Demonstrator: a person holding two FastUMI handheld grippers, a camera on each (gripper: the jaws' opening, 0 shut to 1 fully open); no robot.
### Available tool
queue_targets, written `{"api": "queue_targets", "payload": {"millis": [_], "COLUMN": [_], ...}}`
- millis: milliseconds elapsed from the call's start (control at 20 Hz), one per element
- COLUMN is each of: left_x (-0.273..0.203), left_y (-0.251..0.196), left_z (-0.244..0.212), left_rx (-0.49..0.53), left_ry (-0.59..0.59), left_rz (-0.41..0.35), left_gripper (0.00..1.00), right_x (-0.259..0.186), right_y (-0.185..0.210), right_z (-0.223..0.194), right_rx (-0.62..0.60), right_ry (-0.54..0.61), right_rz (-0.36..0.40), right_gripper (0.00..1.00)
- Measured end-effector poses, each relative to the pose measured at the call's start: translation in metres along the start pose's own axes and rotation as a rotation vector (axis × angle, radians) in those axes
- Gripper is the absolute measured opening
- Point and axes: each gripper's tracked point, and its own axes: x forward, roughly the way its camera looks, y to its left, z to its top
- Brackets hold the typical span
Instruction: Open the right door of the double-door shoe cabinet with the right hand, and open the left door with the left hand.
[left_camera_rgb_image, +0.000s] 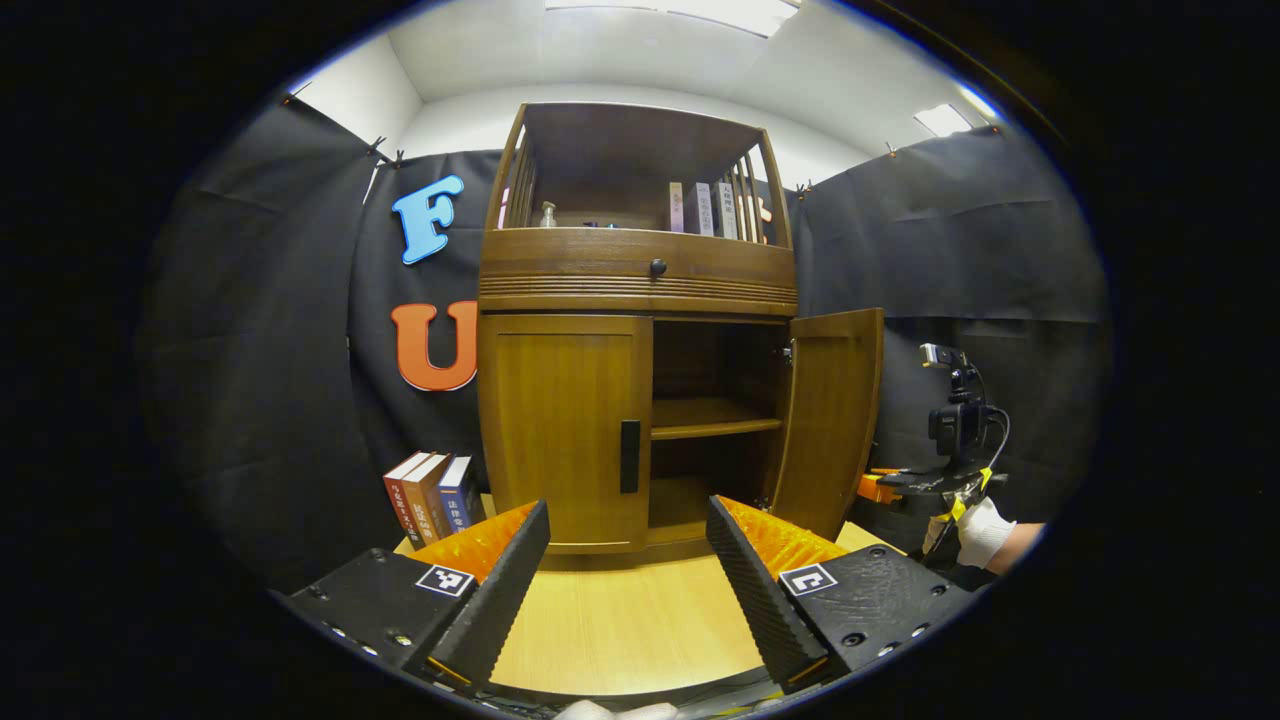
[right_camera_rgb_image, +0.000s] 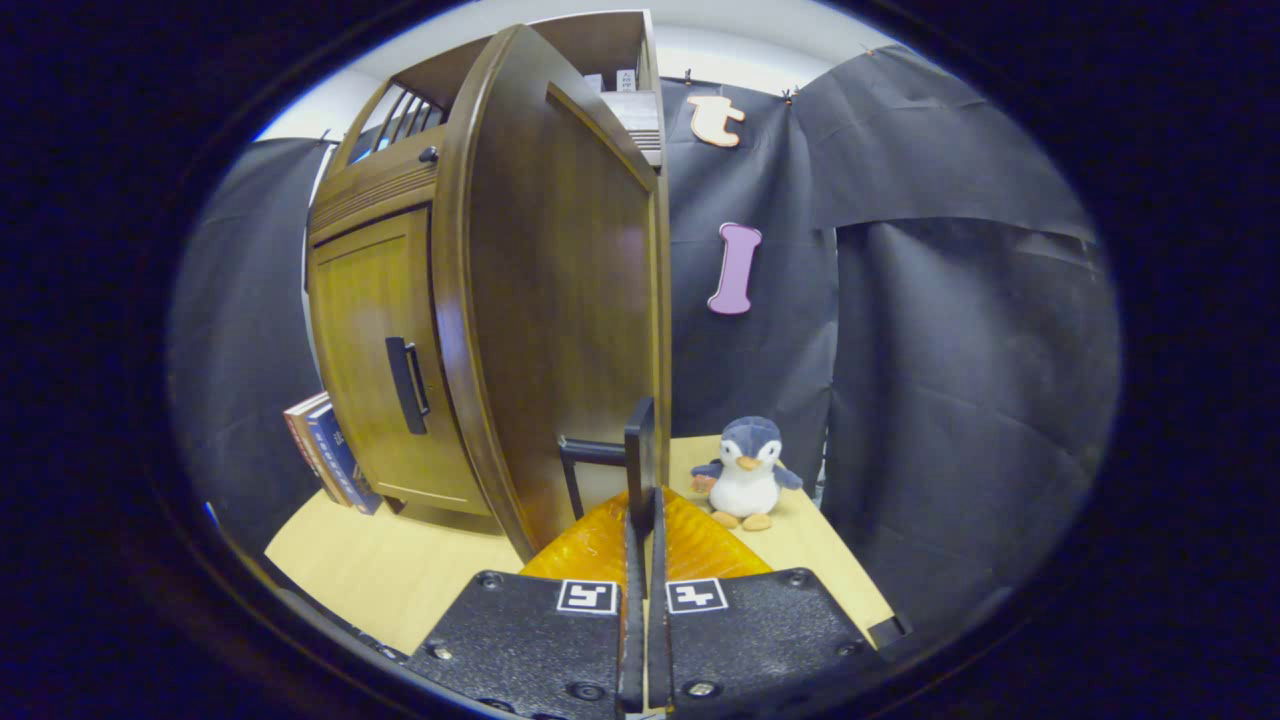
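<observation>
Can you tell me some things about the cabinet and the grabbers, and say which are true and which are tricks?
1. The right door of the shoe cabinet is open. True.
2. The left door is open too. False: it is shut, and its handle is untouched.
3. The right gripper is pinching the right door's handle. True.
4. The left gripper is shut. False: its fingers are spread wide, holding nothing.
5. A toy penguin sits on the table. True.
6. The books lie inside the cabinet's lower part. False: they stand outside, beside the left door.
</observation>
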Motion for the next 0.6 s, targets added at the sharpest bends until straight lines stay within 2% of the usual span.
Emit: {"api": "queue_targets", "payload": {"millis": [50, 150, 300, 350, 400, 600], "left_x": [0.004, 0.011, 0.023, 0.026, 0.029, 0.034], "left_y": [-0.006, -0.018, -0.039, -0.049, -0.057, -0.088], "left_z": [0.002, 0.003, 0.001, 0.001, 0.000, 0.000], "left_rx": [0.002, 0.011, -0.019, -0.031, -0.036, -0.047], "left_ry": [-0.002, -0.002, 0.008, 0.009, 0.013, 0.020], "left_rz": [-0.004, -0.004, 0.008, 0.011, 0.018, 0.054], "left_gripper": [0.95, 0.95, 0.95, 1.00, 0.95, 0.95], "right_x": [-0.003, -0.001, 0.008, 0.008, 0.008, 0.010], "right_y": [-0.001, -0.011, -0.031, -0.033, -0.036, -0.056], "right_z": [0.003, 0.005, 0.004, 0.005, 0.005, 0.008], "right_rx": [0.002, 0.005, -0.028, -0.051, -0.059, -0.069], "right_ry": [0.002, 0.012, 0.033, 0.034, 0.039, 0.057], "right_rz": [0.000, 0.007, 0.063, 0.080, 0.100, 0.171], "right_gripper": [0.04, 0.04, 0.04, 0.04, 0.04, 0.04]}}
